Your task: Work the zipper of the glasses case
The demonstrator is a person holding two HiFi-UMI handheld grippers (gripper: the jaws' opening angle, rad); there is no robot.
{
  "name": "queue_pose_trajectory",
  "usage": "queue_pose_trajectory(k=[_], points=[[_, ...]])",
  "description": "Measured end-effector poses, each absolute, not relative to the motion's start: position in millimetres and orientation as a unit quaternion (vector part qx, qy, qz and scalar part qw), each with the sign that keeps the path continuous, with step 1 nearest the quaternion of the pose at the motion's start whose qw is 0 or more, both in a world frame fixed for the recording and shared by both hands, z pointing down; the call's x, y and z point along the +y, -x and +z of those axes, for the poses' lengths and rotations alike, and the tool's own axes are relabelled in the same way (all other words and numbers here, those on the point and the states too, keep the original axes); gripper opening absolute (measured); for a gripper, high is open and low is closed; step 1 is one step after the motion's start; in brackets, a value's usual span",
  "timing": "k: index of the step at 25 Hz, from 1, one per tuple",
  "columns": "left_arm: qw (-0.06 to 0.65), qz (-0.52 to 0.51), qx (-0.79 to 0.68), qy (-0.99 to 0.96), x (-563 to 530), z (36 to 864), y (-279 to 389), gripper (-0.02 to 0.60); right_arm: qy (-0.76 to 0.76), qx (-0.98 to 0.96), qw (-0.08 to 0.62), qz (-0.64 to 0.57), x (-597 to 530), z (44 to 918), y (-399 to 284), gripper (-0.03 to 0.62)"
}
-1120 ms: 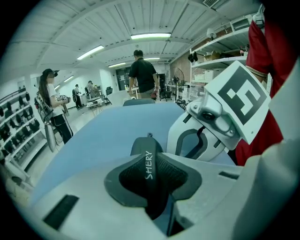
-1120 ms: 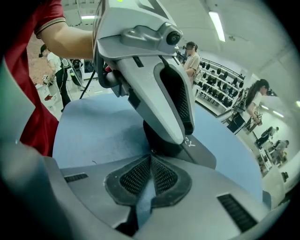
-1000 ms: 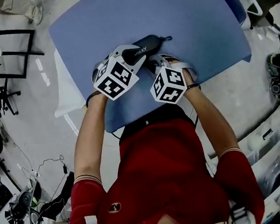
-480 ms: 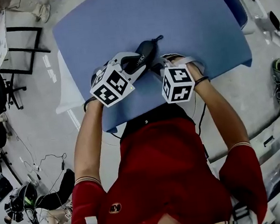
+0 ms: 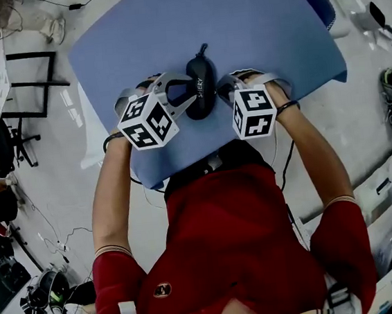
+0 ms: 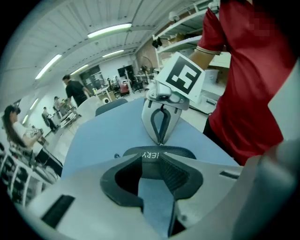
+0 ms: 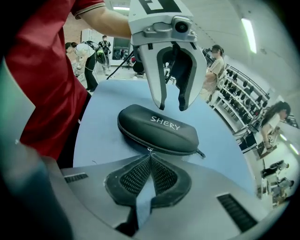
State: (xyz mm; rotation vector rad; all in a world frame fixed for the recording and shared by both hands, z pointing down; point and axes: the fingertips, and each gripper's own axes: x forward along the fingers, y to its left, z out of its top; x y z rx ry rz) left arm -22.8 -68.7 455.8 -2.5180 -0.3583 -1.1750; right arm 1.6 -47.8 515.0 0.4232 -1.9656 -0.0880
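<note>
On the blue table [image 5: 258,21], the left gripper [image 7: 172,107] pointed down over the black glasses case [image 5: 200,86] from the case's left side. Its 2 jaws stood apart and had just been opening. The right gripper view showed their tips just above the case's lid with nothing clamped between them. The case lay closed between the 2 grippers near the table's near edge, with white lettering on its lid and its zipper seam running round the side. A short pull tab [image 7: 201,153] stuck out from the end farthest from the person. On the case's right side, the right gripper [image 7: 150,154] had its jaws pressed together, with the tips against the zipper seam. A small pale glint sat right at the tips, and I could not tell whether anything was pinched there. The person's red shirt [image 5: 232,239] filled the lower part of the head view.
</note>
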Motion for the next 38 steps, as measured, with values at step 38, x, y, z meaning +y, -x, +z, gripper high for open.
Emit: queue_pose_trajectory(k=[38], points=[[0.386, -0.419, -0.581, 0.581, -49.4, 484.0, 17.8, 0.173, -0.272, -0.811, 0.514, 0.068, -38.1, 521.8, -4.0, 0.000]])
